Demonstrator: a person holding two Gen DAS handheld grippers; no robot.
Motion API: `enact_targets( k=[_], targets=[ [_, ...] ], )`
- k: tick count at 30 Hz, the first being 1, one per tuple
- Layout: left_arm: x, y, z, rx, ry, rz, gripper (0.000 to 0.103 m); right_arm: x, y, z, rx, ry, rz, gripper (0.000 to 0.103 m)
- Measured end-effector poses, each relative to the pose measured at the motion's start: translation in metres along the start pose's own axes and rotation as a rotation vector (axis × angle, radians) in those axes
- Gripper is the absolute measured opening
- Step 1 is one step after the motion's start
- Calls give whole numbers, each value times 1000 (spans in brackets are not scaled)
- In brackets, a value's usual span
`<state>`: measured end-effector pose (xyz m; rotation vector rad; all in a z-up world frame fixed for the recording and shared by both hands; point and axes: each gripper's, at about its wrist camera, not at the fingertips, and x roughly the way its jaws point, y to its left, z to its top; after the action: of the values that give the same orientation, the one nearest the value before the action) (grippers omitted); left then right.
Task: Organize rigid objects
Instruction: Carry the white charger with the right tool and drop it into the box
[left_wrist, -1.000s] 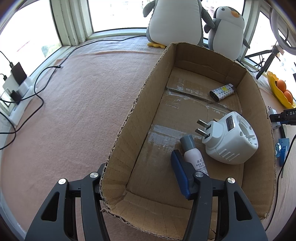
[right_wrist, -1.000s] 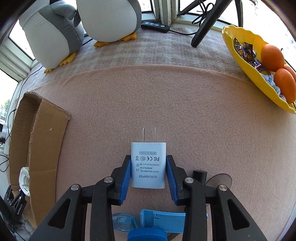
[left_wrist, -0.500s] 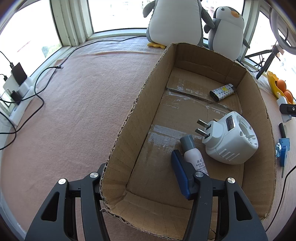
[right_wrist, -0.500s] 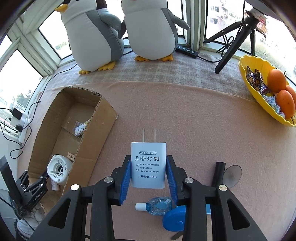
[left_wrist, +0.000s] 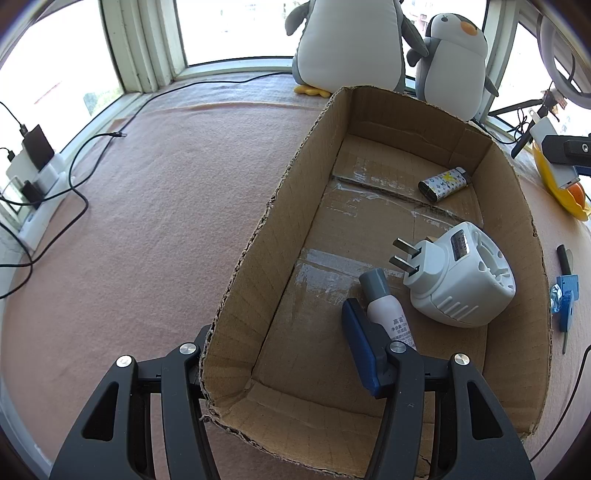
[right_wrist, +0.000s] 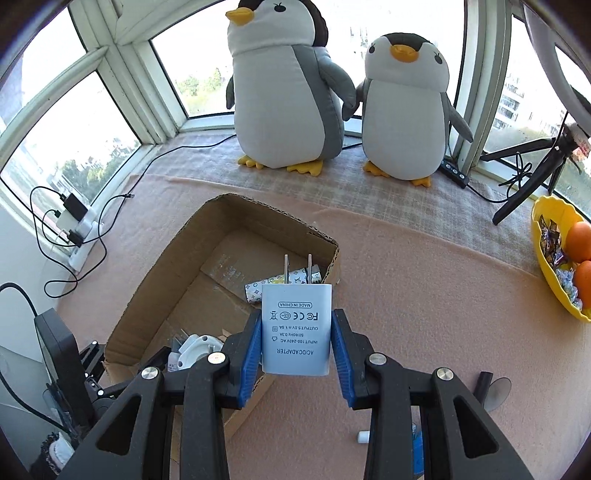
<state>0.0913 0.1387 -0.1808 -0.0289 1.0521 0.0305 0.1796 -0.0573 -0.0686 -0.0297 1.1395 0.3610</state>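
Observation:
An open cardboard box (left_wrist: 258, 236) lies on the pink mat. Inside it are a white travel adapter (left_wrist: 461, 273), a white tube with a grey cap (left_wrist: 388, 314) and a patterned lighter (left_wrist: 445, 183). My left gripper (left_wrist: 277, 343) straddles the box's near left corner. Its right pad is inside beside the tube; its left pad is hidden behind the wall. My right gripper (right_wrist: 295, 332) is shut on a white AC charger (right_wrist: 295, 325), prongs pointing away, held in the air above the box (right_wrist: 155, 266) near its right wall. The lighter (right_wrist: 255, 291) shows just behind the prongs.
Two plush penguins (right_wrist: 284, 92) stand at the window behind the box. A yellow bowl (right_wrist: 546, 258) with oranges and a black tripod (right_wrist: 524, 184) are on the right. A power strip with cables (left_wrist: 37, 184) lies far left. Small blue items (left_wrist: 563, 295) lie right of the box.
My right gripper has risen and swung left with the charger, from over the bare mat to above the box. The left gripper and the box contents have not moved.

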Motion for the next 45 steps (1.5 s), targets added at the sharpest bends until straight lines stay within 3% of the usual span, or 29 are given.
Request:
enact_targets(
  k=[10, 26, 29, 38, 45],
  targets=[
    [0, 0, 0, -1, 0, 0, 57, 33, 32, 7, -63, 36, -28, 33],
    [0, 0, 0, 0, 0, 1, 57, 59, 39, 3, -74, 87, -23, 34],
    [0, 0, 0, 0, 0, 1, 57, 56, 38, 3, -65, 74, -21, 43],
    [-1, 0, 3, 2, 0, 3, 57, 31, 36, 1, -57, 50, 11, 43],
    [-1, 0, 4, 3, -1, 4, 57, -12, 23, -5, -26, 2, 28, 43]
  ],
)
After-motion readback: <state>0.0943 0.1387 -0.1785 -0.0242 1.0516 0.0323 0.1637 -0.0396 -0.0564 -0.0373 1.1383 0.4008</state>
